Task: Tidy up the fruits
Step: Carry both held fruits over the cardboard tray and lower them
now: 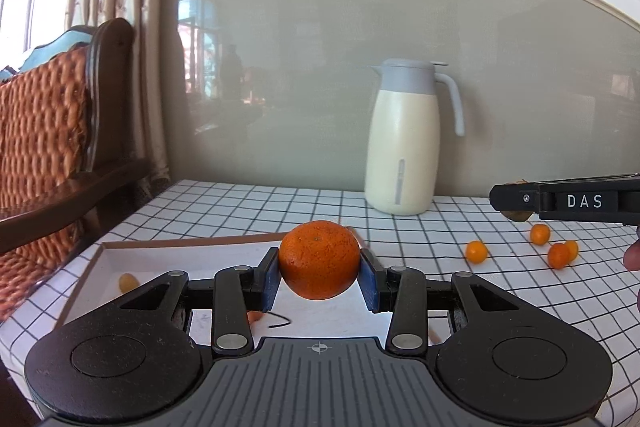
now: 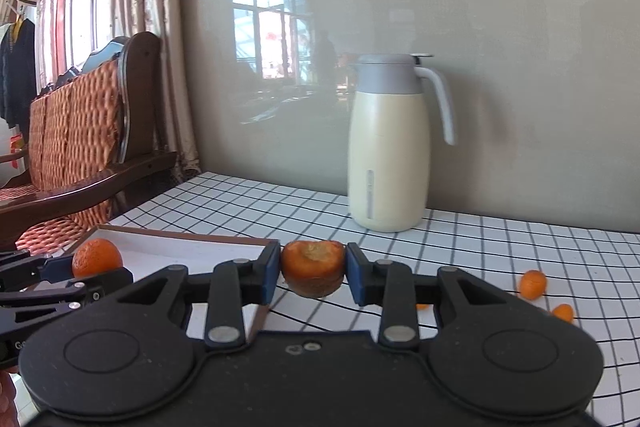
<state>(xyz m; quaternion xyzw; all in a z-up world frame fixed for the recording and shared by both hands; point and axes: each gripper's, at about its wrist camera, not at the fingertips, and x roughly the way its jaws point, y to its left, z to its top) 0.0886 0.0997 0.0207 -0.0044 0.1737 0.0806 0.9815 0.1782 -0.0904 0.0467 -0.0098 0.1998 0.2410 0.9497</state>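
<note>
My left gripper (image 1: 319,273) is shut on a round orange mandarin (image 1: 319,259) and holds it above the shallow white box (image 1: 96,269) with brown edges. A small yellow kumquat (image 1: 128,282) lies in the box. My right gripper (image 2: 313,271) is shut on a brown-orange fruit with a rough pale top (image 2: 313,267), just right of the box (image 2: 188,247). The left gripper and its mandarin (image 2: 97,257) show at the left of the right wrist view. The right gripper (image 1: 516,203) shows at the right of the left wrist view. Several small kumquats (image 1: 477,251) lie loose on the checked cloth (image 1: 420,239).
A cream and grey thermos jug (image 1: 404,143) stands at the back of the table against the grey wall. A wooden chair with a woven orange cushion (image 1: 44,147) stands left of the table. More kumquats (image 2: 533,283) lie right of the right gripper.
</note>
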